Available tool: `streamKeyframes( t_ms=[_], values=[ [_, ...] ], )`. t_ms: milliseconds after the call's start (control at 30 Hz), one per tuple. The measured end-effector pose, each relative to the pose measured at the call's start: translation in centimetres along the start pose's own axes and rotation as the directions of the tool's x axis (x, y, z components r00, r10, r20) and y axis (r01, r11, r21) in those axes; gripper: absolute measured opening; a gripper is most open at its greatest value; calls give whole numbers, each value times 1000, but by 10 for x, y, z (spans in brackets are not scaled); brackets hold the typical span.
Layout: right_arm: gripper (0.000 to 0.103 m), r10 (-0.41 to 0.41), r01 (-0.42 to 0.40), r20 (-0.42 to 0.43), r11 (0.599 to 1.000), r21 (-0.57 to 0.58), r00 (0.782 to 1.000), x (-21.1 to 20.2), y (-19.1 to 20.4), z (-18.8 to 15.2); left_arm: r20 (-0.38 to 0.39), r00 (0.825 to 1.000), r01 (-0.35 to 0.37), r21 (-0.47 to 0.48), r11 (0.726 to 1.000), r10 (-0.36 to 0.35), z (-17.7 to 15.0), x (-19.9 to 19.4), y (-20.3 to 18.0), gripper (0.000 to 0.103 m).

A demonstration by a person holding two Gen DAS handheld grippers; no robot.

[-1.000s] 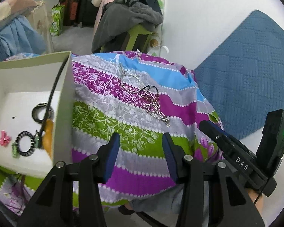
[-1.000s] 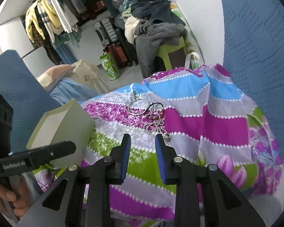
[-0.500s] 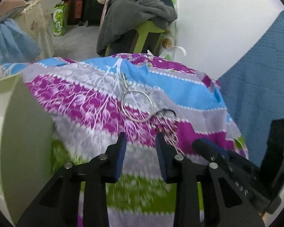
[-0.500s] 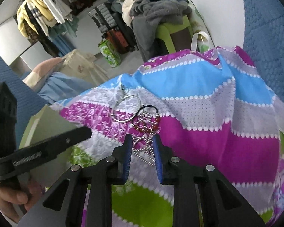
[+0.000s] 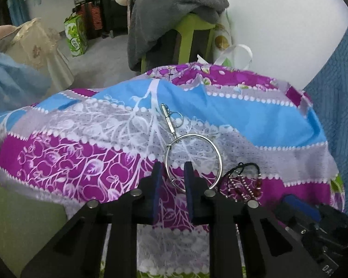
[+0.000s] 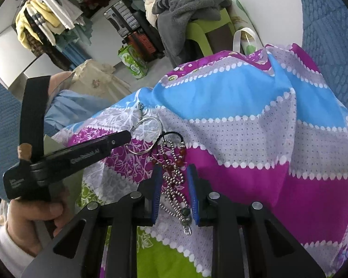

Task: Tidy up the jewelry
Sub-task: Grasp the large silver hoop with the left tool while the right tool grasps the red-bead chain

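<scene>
Silver bead-chain necklace with red beads (image 6: 174,180) lies lengthwise between parted right gripper (image 6: 173,191) fingers, centre frame; left gripper (image 5: 171,186), narrowly parted, straddles large silver metal ring (image 5: 192,159) rim.

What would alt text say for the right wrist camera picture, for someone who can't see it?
The right gripper, open, straddles a silver bead chain lying on a purple, blue and green patterned cloth. At left, a hand holds the left gripper beside a large metal ring.

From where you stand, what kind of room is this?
Probably a lived-in bedroom or storage room: clothes hang on a rack, suitcases stand against the wall, and a grey blanket is heaped on a green stool.
</scene>
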State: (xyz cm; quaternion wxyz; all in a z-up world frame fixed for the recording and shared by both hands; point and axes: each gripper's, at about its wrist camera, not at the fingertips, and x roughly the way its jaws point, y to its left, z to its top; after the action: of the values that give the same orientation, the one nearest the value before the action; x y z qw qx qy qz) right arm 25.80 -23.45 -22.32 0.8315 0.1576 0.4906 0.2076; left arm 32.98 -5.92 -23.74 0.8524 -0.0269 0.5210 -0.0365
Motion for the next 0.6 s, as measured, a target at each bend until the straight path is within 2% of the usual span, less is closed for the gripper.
streamKeyframes(
  t_ms=[167,200,233,300,600],
  values=[
    [20,-3,3,-10,1000,-14,1000,8,3,4,0,1000,-23,33,999,23,1,10,-5,18],
    [20,-7,7,-9,1000,-17,1000,10,3,6,2,999,-32,40,999,32,1,10,-5,15],
    [20,-6,6,-12,1000,-20,1000,12,4,7,2,999,-51,47,998,50,1,11,-6,8],
    [20,-9,9,-20,1000,-30,1000,16,6,9,2,998,-56,53,997,56,2,11,-7,5],
    [20,-87,82,-32,989,-126,996,31,17,11,7,1000,-2,-16,1000,2,-15,-19,7,2]
  ],
)
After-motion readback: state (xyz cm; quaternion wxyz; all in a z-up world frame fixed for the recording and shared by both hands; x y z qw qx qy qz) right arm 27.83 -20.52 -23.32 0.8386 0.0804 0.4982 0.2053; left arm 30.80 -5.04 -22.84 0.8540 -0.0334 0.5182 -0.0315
